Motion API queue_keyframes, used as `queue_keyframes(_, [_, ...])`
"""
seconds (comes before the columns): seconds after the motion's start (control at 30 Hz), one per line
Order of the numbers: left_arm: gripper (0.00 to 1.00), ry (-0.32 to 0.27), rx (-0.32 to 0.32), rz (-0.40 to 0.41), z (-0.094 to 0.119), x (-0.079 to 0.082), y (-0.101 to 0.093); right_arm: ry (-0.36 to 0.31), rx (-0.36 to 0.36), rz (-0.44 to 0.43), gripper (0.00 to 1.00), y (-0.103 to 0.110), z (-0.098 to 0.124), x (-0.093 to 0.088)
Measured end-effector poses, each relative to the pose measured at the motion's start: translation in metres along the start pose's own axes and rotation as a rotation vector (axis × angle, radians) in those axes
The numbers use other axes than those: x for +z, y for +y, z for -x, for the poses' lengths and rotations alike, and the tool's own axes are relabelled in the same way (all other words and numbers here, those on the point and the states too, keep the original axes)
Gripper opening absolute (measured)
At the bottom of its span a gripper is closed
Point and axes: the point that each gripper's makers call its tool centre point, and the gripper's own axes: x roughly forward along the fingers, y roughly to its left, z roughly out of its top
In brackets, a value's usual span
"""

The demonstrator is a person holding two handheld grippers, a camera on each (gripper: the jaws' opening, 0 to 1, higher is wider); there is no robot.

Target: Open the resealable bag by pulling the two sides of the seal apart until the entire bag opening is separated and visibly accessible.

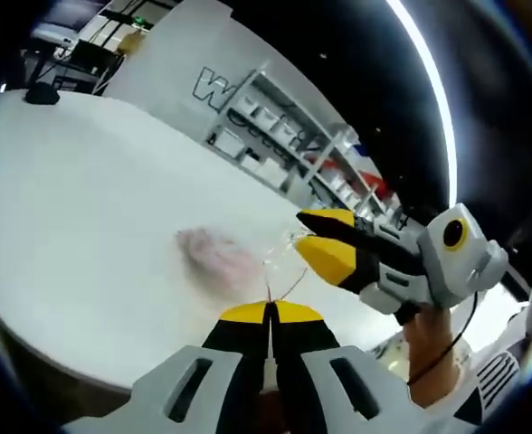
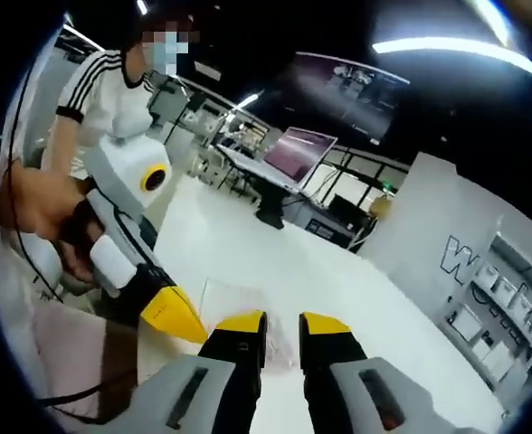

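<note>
Your left gripper (image 1: 268, 312) is clamped shut on the bag (image 1: 248, 262) edge. Your right gripper (image 1: 325, 237) meets the bag's far edge; its jaws stand slightly apart in its own view, grip unclear. The bag hangs lifted over the white desk (image 1: 85, 208), near its front edge.

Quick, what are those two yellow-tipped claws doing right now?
Left gripper: shut on the edge of the clear plastic resealable bag.
Right gripper: jaws apart, open; whether it touches the bag cannot be told.
</note>
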Motion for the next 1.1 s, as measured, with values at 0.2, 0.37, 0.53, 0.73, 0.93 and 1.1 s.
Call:
queue_keyframes(0.2, [0.01,0.006,0.003,-0.008,0.000,-0.003,0.000,0.028,0.046,-0.042,0.12,0.014,-0.013,-0.001])
queue_keyframes(0.37, [0.02,-0.003,0.007,-0.065,0.001,-0.001,0.000,0.006,0.022,-0.079,0.03,0.005,-0.002,0.007])
queue_keyframes(0.53, [0.19,-0.031,0.055,-0.302,0.000,0.008,0.006,-0.040,-0.010,-0.154,0.00,0.002,-0.010,-0.009])
queue_keyframes(0.73, [0.40,-0.006,0.102,-0.471,-0.004,0.006,0.012,-0.055,-0.020,-0.186,0.00,-0.003,-0.011,-0.007])
queue_keyframes(0.93, [0.60,-0.049,0.149,-0.675,-0.013,0.023,0.010,-0.061,-0.021,-0.188,0.00,-0.002,-0.012,-0.005])
queue_keyframes(1.1, [0.62,-0.083,0.142,-0.713,-0.028,0.041,0.011,-0.068,-0.042,-0.189,0.00,-0.011,-0.013,0.000])
